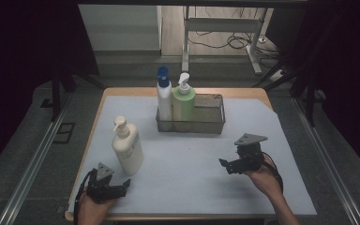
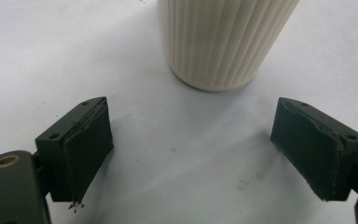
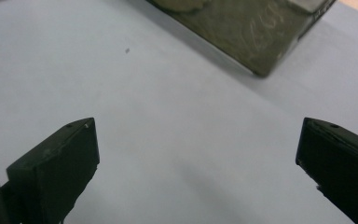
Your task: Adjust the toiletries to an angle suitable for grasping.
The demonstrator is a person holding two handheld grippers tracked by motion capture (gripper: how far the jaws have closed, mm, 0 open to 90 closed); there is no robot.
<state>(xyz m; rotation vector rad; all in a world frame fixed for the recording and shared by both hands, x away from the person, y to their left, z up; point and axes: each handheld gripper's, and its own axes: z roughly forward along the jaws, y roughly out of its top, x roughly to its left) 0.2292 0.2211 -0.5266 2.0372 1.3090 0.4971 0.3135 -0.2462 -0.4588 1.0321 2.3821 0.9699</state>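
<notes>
Cream bottle (image 1: pixel 127 149) is standing upright on the white mat (image 1: pixel 192 164), well to the front-left of the basket (image 1: pixel 211 123), w/ its pump head up top. In the left gripper view its ribbed base (image 2: pixel 221 44) is sitting just ahead of the jaws, apart from both pads.

Left gripper (image 1: pixel 117 188) is resting low on the mat just in front of the cream bottle, jaws spread wide, nothing between them, gripping nothing. In its own view the pads (image 2: pixel 81 154) are flanking bare mat.

Right gripper (image 1: pixel 226 165) is hovering in front of the basket, towards its right end, not touching it. Jaws are standing wide apart and empty; the right gripper view is showing bare mat between them and a basket corner (image 3: pixel 256 42) further off.

Inside the basket, at its left end, a white bottle w/ blue cap (image 1: pixel 164 98) and a green bottle (image 1: pixel 183 102) are standing upright, side by side, touching or nearly so. Rest of the basket is looking empty.
</notes>
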